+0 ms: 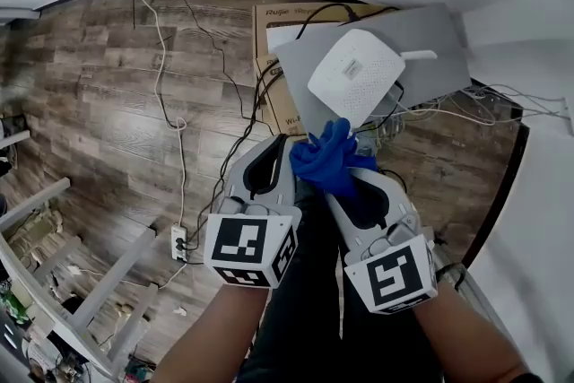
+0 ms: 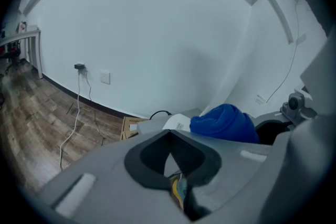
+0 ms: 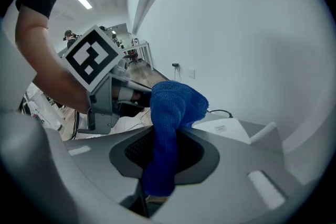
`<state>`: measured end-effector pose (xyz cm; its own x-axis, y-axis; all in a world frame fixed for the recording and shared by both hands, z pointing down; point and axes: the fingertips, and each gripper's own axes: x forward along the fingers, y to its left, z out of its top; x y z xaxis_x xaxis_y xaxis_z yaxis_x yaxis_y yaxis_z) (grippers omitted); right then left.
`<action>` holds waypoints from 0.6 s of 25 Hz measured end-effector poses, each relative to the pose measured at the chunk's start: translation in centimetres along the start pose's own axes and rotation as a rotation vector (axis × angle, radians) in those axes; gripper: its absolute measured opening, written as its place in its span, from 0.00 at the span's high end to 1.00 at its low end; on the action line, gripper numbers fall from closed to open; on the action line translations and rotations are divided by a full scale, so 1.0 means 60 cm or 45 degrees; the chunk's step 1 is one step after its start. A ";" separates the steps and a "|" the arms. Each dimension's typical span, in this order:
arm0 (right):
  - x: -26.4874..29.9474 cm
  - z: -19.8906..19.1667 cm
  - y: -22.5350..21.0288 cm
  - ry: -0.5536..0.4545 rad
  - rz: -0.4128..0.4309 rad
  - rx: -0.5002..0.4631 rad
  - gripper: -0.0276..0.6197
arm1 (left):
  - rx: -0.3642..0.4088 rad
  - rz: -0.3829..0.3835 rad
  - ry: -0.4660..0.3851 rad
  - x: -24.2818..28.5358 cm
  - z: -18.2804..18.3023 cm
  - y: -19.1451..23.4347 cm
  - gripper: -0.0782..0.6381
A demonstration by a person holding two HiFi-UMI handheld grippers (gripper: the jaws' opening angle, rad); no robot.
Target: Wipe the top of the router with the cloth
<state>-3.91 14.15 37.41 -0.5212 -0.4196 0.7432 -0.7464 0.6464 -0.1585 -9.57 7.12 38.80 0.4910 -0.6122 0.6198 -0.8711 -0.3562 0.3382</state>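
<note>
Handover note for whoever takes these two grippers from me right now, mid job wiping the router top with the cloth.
Left gripper: shut, nothing in it, held close beside the right one.
Right gripper: shut on the blue cloth, which bunches out past the jaws.
Router: white, lying on a grey panel. The cloth is at its near corner; contact cannot be told.
Done: cloth gripped and at the router.
Left: sweep the cloth across the router's top; no wiped area can be told yet.

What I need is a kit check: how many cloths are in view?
1: the blue cloth, clamped in the right gripper, bunched close to the white router. Others may be hidden.
</note>
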 end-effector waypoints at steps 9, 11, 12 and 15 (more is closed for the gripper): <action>0.133 -0.138 -0.036 0.171 0.000 -0.114 0.78 | -0.078 0.022 0.076 0.028 -0.100 0.020 0.89; 0.154 -0.163 -0.044 0.215 -0.004 -0.114 0.78 | -0.100 0.021 0.084 0.034 -0.114 0.015 0.89; 0.161 -0.173 -0.047 0.232 -0.006 -0.117 0.78 | -0.112 0.020 0.087 0.036 -0.120 0.012 0.89; 0.173 -0.191 -0.062 0.261 -0.030 -0.125 0.78 | -0.126 0.005 0.087 0.047 -0.125 0.000 0.89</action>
<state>-1.81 14.70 53.16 -0.4012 -0.3036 0.8642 -0.7083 0.7011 -0.0825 -8.29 10.68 45.90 0.4884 -0.5629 0.6668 -0.8717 -0.2806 0.4017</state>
